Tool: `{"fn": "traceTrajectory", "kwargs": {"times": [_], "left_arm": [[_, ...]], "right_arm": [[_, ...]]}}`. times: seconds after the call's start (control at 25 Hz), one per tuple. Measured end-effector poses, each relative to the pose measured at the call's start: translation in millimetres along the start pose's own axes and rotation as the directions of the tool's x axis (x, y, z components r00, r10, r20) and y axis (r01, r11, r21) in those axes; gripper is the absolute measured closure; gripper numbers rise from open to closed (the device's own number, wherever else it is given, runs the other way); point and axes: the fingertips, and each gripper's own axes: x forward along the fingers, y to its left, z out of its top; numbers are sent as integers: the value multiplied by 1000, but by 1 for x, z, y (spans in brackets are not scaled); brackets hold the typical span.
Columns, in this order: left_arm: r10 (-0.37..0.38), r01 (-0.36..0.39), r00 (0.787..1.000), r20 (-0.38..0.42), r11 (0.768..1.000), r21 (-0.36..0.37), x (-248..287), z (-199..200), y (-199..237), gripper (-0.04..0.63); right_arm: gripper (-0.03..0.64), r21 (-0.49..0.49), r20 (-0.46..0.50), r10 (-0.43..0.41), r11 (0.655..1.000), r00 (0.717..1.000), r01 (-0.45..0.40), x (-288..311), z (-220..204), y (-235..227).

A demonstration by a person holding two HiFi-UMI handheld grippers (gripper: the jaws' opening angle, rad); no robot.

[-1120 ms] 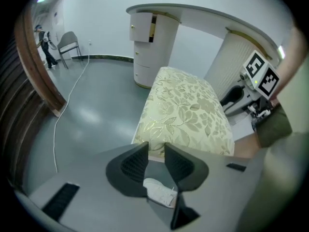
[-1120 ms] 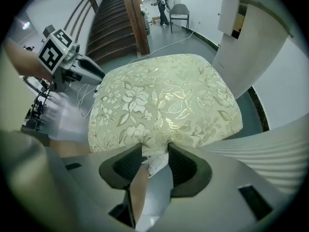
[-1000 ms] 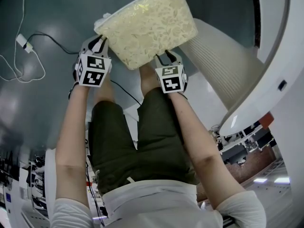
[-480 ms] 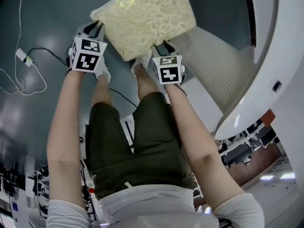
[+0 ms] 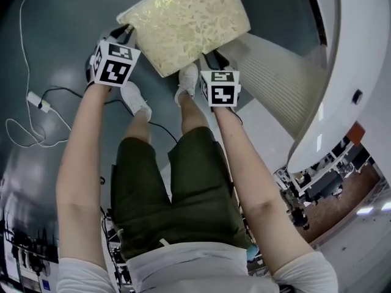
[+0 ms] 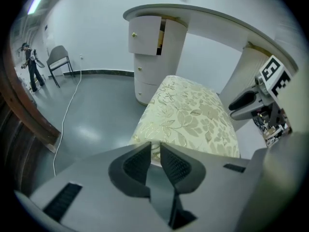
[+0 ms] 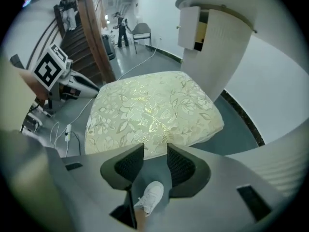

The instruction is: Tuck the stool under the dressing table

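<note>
The white dressing table (image 5: 360, 72) curves down the right side of the head view, and its ribbed pedestal (image 5: 275, 78) slants across the upper right. The dark grey floor (image 5: 55, 35) fills the upper left. The stool (image 5: 189, 20), with its cream floral cushion, stands on that floor at the top centre, its right edge just beside the ribbed pedestal. In the left gripper view it sits in front of the opening between the 2 pedestals. We cannot tell whether its far end is under the top.

Our left gripper (image 6: 155, 146) is at the stool's near left corner, jaws narrow, with a sliver of the cushion's rim pinched at their tips. Our right gripper (image 7: 155, 149) is at the near right edge. Its jaws are closing but stand apart, the rim just beyond their tips, and 1 white shoe (image 7: 149, 197) shows between them. A white cable (image 5: 38, 102) lies at the left.
</note>
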Motion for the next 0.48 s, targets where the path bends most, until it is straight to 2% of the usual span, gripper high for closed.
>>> {"fn": "traceTrajectory", "kwargs": {"times": [0.12,0.24,0.36,0.48], "left_arm": [[-26,26,1000,-1,999,28,-1,2,4,548],[-67,67,998,-10,995,71,0,0,2,548],[-114,116,993,-21,987,111,2,0,1,548],[-147,151,988,-36,981,119,2,1,1,548]], "right_arm": [[452,79,19,-12,997,1000,10,-9,2,10],[440,140,5,16,990,1000,-16,-12,-9,35],[423,162,-11,68,985,998,-65,-7,-20,63],[405,163,-34,120,980,992,-113,-3,-31,86]]}}
